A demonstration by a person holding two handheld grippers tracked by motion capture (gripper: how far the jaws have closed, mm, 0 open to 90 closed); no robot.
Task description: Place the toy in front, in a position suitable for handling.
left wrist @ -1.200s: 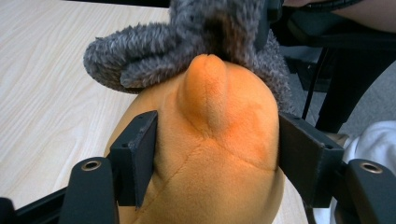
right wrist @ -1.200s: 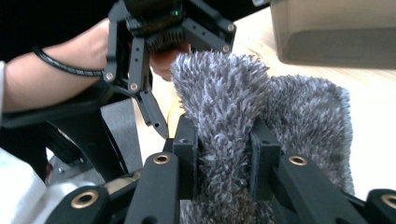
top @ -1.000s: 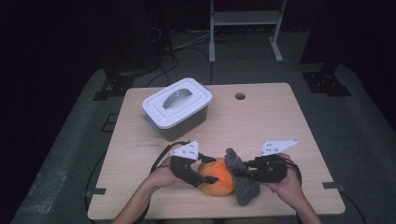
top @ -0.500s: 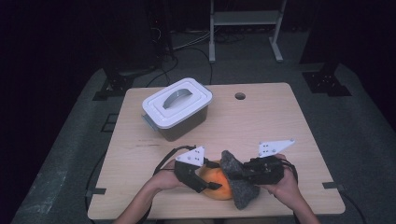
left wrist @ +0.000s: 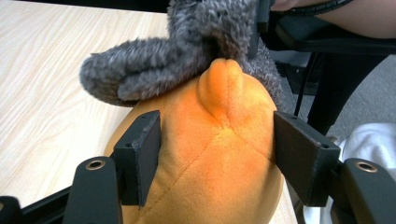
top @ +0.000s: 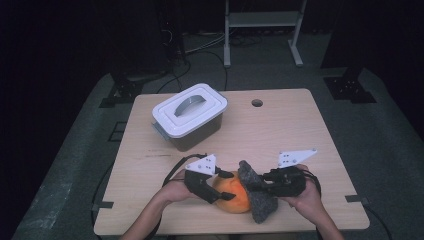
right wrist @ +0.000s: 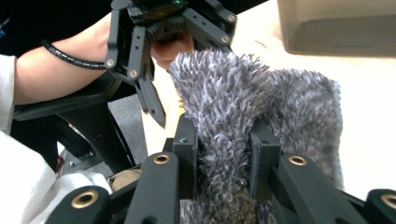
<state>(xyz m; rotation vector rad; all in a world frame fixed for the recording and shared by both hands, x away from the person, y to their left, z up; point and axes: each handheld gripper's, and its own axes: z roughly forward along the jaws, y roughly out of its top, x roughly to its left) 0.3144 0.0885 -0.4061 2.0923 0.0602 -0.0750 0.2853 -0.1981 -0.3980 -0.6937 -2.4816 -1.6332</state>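
Overhead forward view, two close jaw-level views

The orange plush toy (left wrist: 219,154) runs off the bottom edge — its far side hidden under the grey cloth (left wrist: 187,51).

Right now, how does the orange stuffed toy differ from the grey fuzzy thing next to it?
The orange toy is round and smooth-piled; the grey plush piece is flatter and shaggy. The left gripper clasps the orange toy across its width, while the right gripper pinches a narrow fold of the grey piece. Both are soft, and they touch each other.
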